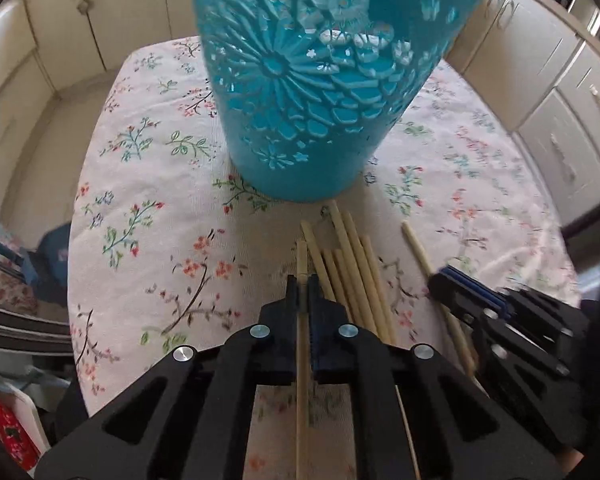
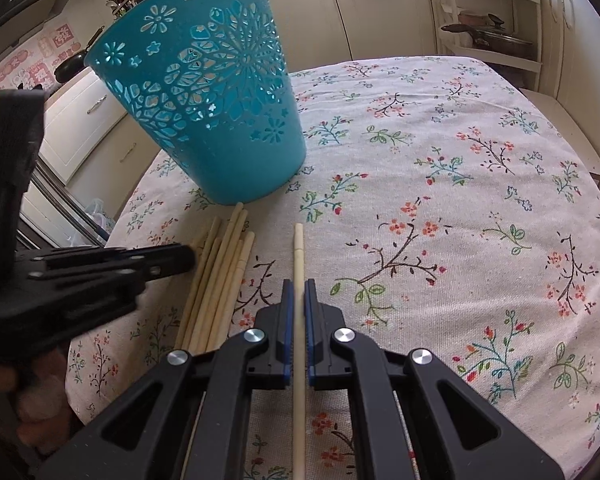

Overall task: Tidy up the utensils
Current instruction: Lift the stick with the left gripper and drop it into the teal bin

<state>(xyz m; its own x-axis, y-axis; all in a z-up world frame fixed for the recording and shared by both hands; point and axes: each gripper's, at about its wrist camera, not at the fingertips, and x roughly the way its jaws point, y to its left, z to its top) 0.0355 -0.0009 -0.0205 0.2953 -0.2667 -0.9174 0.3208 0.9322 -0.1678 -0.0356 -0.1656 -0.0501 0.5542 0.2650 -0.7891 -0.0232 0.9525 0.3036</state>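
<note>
Left wrist view, left gripper [image 1: 301,280] jaws clamping pale chopstick [image 1: 301,256], right gripper [image 2: 299,292] likewise

left gripper [image 1: 301,280]: black, silver screws | right gripper [image 2: 299,284]: black, blue-edged fingers [image 2: 287,308]

Home kitchen: cream panelled cabinet doors [image 2: 380,8] along top of frame, lidded dark pan [image 2: 496,36] on open shelf upper right, black frying pan [image 2: 70,65] hanging upper left.
</note>
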